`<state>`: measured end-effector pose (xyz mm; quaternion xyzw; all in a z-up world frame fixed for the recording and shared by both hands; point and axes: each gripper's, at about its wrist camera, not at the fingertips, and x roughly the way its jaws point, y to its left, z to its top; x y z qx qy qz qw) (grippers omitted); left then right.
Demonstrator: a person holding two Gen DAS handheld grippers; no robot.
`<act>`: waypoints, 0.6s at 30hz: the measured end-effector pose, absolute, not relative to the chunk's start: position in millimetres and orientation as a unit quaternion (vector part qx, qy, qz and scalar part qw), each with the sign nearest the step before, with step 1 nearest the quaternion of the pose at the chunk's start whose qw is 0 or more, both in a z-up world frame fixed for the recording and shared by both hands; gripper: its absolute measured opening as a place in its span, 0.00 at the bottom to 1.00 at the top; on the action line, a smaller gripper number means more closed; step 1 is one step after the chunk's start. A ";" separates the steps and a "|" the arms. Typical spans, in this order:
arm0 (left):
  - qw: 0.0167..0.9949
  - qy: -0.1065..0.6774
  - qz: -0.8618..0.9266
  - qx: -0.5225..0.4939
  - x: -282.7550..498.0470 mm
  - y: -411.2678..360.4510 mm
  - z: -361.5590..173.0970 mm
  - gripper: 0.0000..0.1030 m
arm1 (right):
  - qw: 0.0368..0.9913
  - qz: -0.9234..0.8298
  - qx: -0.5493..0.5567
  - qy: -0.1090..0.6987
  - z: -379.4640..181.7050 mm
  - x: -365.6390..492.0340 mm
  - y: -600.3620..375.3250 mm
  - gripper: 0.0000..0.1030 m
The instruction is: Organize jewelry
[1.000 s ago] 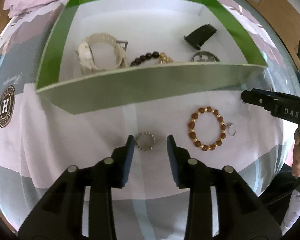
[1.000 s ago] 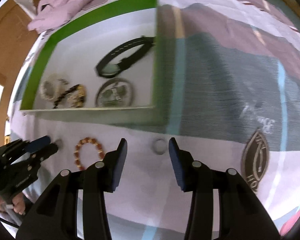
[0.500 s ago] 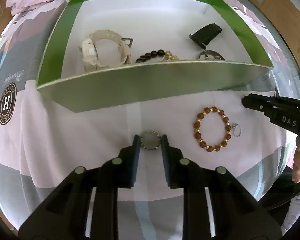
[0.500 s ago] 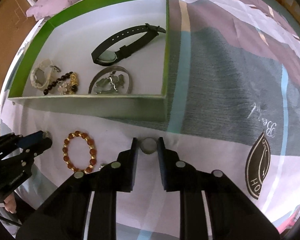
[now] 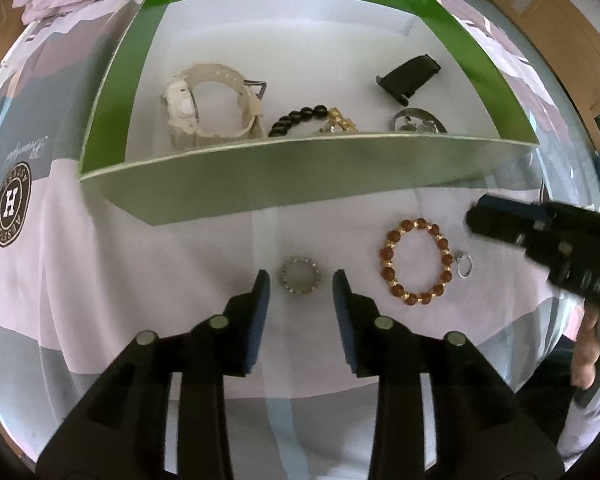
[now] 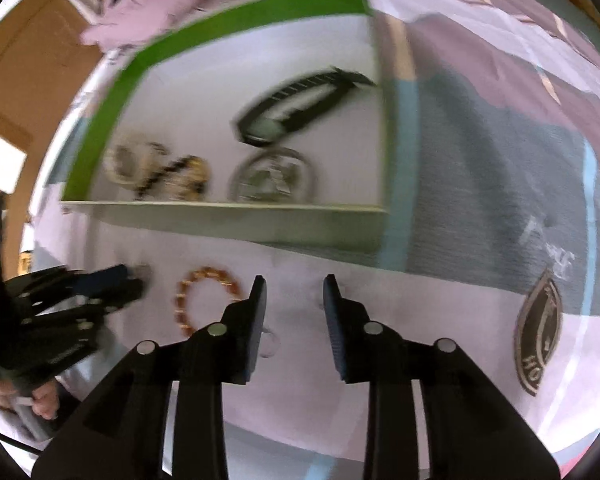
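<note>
Pink-and-grey patterned bedspread (image 5: 100, 300) bears green-walled box (image 5: 112, 92), brown wall behind.

We read a large "H" inside a round dark emblem (image 5: 11, 205) printed on the bedsheet (image 5: 140, 288), left of the green box (image 5: 112, 100). Its ring lettering and the cursive script above it stay illegible.

A bed covered in a pink, grey and lilac patchwork sheet (image 5: 100, 280) carries a shallow green-walled cardboard box (image 5: 300, 184). Near its front wall lie 1 brown-and-gold beaded bracelet (image 5: 416, 262), 1 studded silver ring (image 5: 300, 278) and 1 small plain ring (image 5: 464, 266).
</note>
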<state>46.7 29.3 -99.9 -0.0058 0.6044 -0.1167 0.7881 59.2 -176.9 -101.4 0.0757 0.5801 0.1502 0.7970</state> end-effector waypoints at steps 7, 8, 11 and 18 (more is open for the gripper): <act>0.789 0.605 -0.107 -0.012 45.2 37.9 -99.7 0.38 | 0.786 0.185 0.044 0.589 -114.3 59.5 -139.2 0.30; 0.789 0.605 -0.107 -0.011 44.9 37.5 -100.0 0.38 | 0.783 0.185 0.039 0.592 -117.5 60.5 -135.6 0.30; 0.788 0.606 -0.108 -0.008 47.8 35.0 -101.4 0.39 | 0.785 0.180 0.018 0.592 -121.7 56.5 -127.4 0.30; 0.793 0.599 -0.108 0.017 48.6 23.9 -105.5 0.38 | 0.786 0.175 0.015 0.592 -118.6 56.0 -131.3 0.16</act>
